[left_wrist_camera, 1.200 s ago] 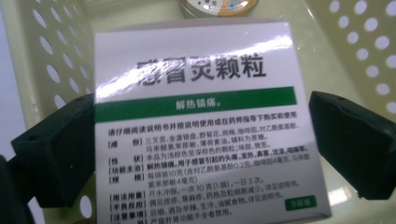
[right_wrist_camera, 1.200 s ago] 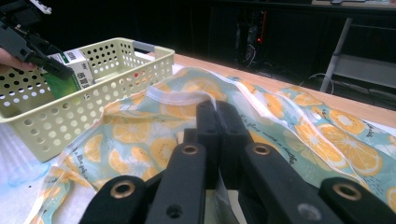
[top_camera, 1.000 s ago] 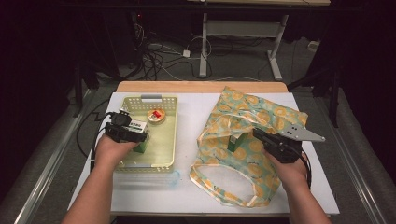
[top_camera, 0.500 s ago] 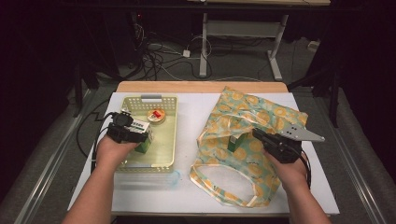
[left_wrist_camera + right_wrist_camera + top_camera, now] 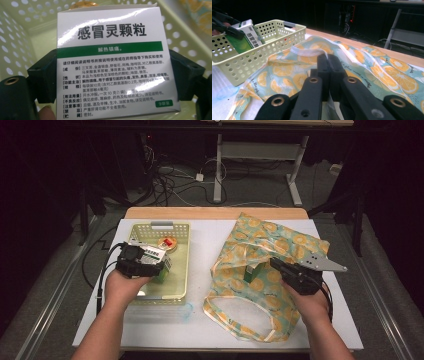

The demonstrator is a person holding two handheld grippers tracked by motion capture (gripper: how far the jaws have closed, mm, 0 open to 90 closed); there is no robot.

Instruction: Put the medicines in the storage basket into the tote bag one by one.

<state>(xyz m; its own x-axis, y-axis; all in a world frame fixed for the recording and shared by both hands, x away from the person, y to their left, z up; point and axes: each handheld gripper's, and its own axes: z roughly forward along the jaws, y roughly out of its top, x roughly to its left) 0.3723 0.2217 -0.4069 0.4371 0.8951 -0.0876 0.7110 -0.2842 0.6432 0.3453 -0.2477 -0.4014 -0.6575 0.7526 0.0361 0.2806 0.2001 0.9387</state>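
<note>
The left gripper [image 5: 159, 265] pinches a white-and-green medicine box [image 5: 110, 60] between its jaws, which have just been closing on it, the box held inside the pale yellow perforated basket [image 5: 181, 265]. Beside the basket, the right gripper [image 5: 328, 65], jaws pressed together, clamps the rim of the orange-print tote bag [image 5: 280, 245] lying on the white table [image 5: 200, 330].

In the left gripper view the box [image 5: 110, 62] hides most of the basket [image 5: 20, 37] and is cut off at the bottom edge. In the high view the box's print is too small to read, and the round item [image 5: 167, 243] in the basket cannot be identified.
</note>
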